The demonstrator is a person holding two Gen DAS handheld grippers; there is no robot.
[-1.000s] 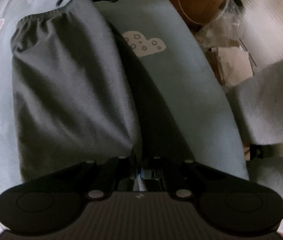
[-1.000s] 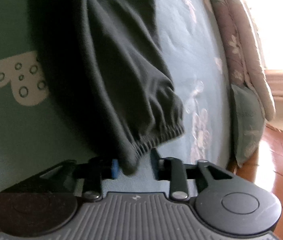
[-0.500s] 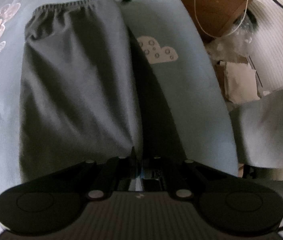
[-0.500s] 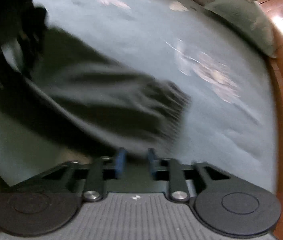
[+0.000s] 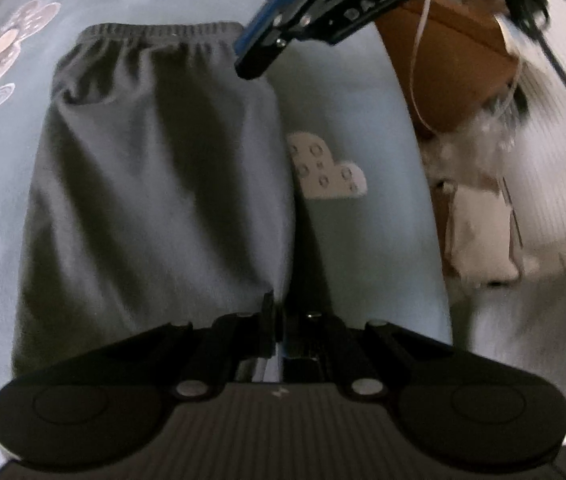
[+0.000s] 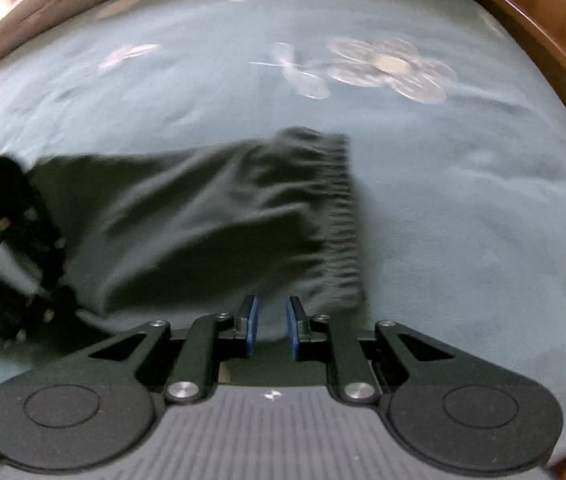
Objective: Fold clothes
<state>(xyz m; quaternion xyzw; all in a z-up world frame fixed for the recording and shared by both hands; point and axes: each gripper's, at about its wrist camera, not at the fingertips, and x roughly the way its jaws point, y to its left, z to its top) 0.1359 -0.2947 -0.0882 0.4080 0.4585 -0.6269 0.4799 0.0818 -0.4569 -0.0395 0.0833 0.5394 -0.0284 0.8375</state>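
The letters "DAS" are printed in pale letters on the black arm of the right gripper [image 5: 259, 50], seen at the top of the left wrist view. They look a bit blurry. A tiny pale mark sits on the ribbed grey body of each gripper, near the middle, but it is too small to read. No other words or numbers can be read.

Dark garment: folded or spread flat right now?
Folded. The dark garment lies doubled on the bed sheet, elastic hem at one end.
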